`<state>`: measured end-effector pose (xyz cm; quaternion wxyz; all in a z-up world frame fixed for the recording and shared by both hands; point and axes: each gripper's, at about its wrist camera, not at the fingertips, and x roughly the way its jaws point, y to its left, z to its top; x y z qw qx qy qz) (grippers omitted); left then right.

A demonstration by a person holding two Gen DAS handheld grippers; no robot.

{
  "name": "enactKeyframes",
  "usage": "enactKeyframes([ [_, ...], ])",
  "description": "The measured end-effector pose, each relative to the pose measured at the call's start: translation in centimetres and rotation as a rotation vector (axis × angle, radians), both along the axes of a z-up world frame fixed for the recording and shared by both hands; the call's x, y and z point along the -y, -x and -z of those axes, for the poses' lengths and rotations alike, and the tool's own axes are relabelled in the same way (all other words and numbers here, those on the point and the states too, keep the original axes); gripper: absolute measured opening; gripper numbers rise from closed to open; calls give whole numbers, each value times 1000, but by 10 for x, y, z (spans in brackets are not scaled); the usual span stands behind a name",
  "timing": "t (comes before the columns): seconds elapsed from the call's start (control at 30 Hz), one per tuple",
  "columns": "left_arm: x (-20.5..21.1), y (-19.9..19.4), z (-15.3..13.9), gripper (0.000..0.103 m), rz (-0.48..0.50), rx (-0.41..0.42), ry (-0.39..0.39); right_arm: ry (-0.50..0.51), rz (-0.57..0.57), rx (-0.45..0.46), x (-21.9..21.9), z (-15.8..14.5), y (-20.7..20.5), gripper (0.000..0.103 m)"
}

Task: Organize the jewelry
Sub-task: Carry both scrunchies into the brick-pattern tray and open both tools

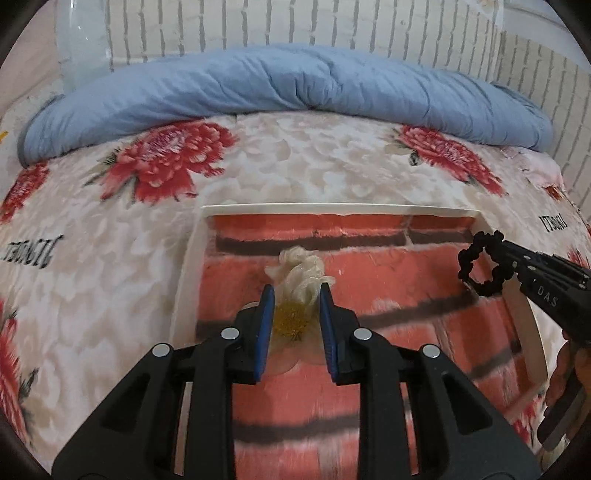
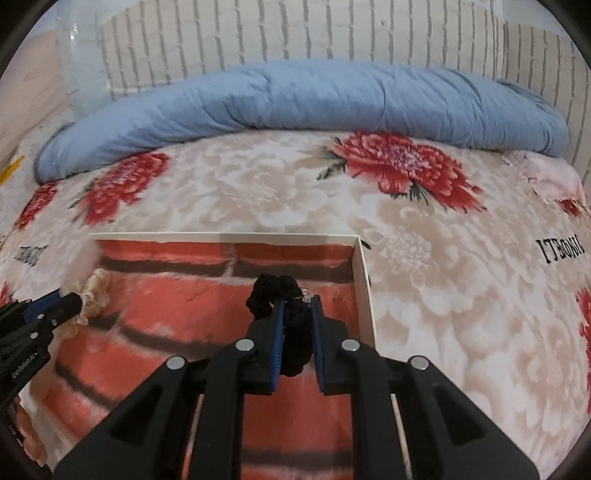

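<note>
Nearest the left wrist camera, the left gripper (image 1: 297,290) has its blue-padded jaws pinching a cream scrunchie (image 1: 301,275) with a yellow-centred flower (image 1: 291,321) on it. The scrunchie sits between the pads and pokes out past their tips, over the brick-print floor of a shallow white tray (image 1: 332,208). It appears lifted off that floor, though how far cannot be told. At the tray's right side, the right gripper (image 1: 496,256) comes in from the edge of this view with a black scrunchie (image 1: 480,266) hanging as an open ring from its tip, close to the tray's right wall. The tray lies on a bed (image 1: 277,166) covered by a cream blanket with red flowers. Beyond the tray's far wall a rolled blue quilt (image 1: 295,85) runs across the bed, against a white brick-pattern wall (image 1: 295,26).

In the right wrist view, the nearest thing is the right gripper (image 2: 297,304), its jaws pressed onto the black scrunchie (image 2: 275,295), which bunches up between and ahead of the pads. It is over the tray's (image 2: 364,280) far right corner, just inside the right wall. Toward the tray's left side, the left gripper (image 2: 70,304) enters from the frame edge, closed on the cream scrunchie (image 2: 92,297), which shows at its tip above the brick-print floor. Past the tray lie the flowered bed (image 2: 443,277) and the blue quilt (image 2: 314,99), with the wall (image 2: 295,33) behind.
</note>
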<state>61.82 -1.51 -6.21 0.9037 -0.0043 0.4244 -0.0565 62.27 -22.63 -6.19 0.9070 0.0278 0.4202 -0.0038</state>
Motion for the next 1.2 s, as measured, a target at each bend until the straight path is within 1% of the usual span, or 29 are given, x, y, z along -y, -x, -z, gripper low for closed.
enactKeyframes([
  [0.1,7,-22,11,23,11,-41,-12,-11,19,-40,6,8,-16,14],
  [0.2,13,-37,20,23,32,-85,-17,0,23,-90,8,16,-29,14],
  [0.23,15,-39,21,23,33,-88,-30,5,21,-118,8,20,-34,14],
  [0.27,17,-42,21,23,36,-90,-44,4,21,-125,8,21,-35,14],
  [0.37,23,-48,22,23,51,-94,-82,-2,20,-143,10,24,-40,14],
  [0.47,24,-49,23,24,48,-95,-93,0,19,-143,10,24,-40,15],
  [0.53,25,-47,23,32,48,-92,-100,9,15,-149,9,24,-41,18],
  [0.57,25,-46,23,34,46,-91,-101,15,15,-150,9,24,-40,23],
  [0.6,25,-44,21,38,41,-87,-103,10,13,-146,9,23,-38,32],
  [0.67,22,-41,18,39,35,-80,-100,-14,5,-139,10,20,-34,36],
  [0.77,17,-33,10,43,36,-75,-77,-6,-9,-106,7,9,-22,45],
  [0.8,16,-28,5,48,32,-61,-79,-4,-11,-91,7,5,-17,48],
  [0.83,14,-25,1,55,30,-48,-80,-6,-13,-77,8,0,-11,51],
  [0.87,12,-20,-4,59,26,-34,-80,-11,-14,-66,8,-4,-4,52],
  [0.93,5,-5,-16,69,16,-5,-66,-19,-18,-42,9,-11,11,56],
  [0.97,1,4,-21,70,14,9,-52,-21,-23,-24,8,-15,21,58],
  [1.03,-6,21,-29,76,12,32,-37,-10,-32,7,7,-21,40,66],
  [1.1,-11,41,-36,81,8,58,-44,-10,-29,35,7,-27,59,70],
  [1.13,-14,53,-40,83,4,73,-54,-20,-29,41,7,-28,66,71],
  [1.2,-21,75,-48,87,-1,91,-47,-40,-24,44,8,-29,81,73],
])
